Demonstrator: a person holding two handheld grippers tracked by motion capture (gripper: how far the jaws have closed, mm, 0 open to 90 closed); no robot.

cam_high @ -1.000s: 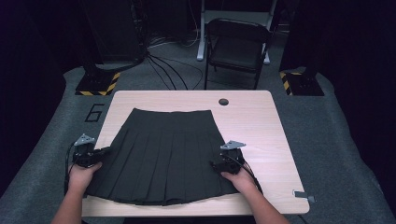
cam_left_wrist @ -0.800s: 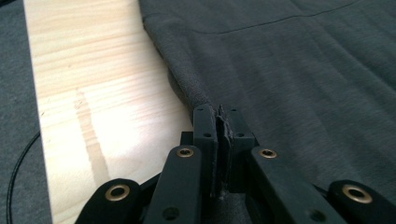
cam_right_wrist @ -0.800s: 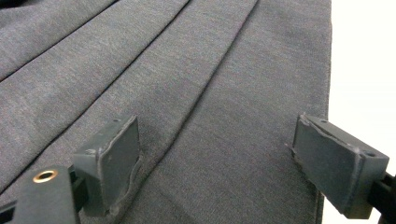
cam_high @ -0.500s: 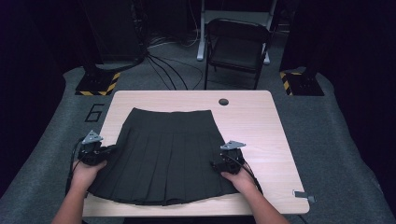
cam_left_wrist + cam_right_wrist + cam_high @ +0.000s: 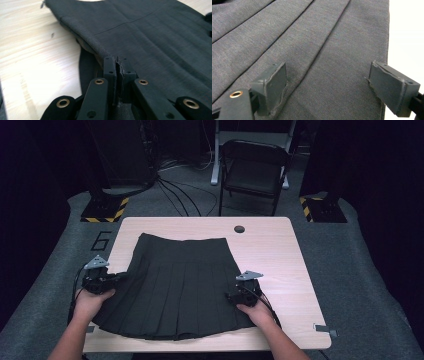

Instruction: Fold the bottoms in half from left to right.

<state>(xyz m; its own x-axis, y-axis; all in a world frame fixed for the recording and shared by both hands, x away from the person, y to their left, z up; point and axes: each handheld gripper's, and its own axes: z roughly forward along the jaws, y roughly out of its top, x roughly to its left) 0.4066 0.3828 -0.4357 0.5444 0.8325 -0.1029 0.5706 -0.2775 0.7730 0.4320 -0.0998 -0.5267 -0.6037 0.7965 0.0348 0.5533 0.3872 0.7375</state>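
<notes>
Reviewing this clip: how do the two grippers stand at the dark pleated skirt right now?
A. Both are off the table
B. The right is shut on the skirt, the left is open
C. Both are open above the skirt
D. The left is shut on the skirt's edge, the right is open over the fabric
D: in the left gripper view the left gripper pinches the skirt at its side edge, while in the right gripper view the right gripper has its pads wide apart over the cloth.

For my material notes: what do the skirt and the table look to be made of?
Skirt: dark grey woven cloth, matte, probably a suiting-type fabric; a fine weave and pressed pleats show in the right gripper view. Table: pale wood or wood-look laminate, smooth; faint grain lines show, which of the two is unclear.
</notes>
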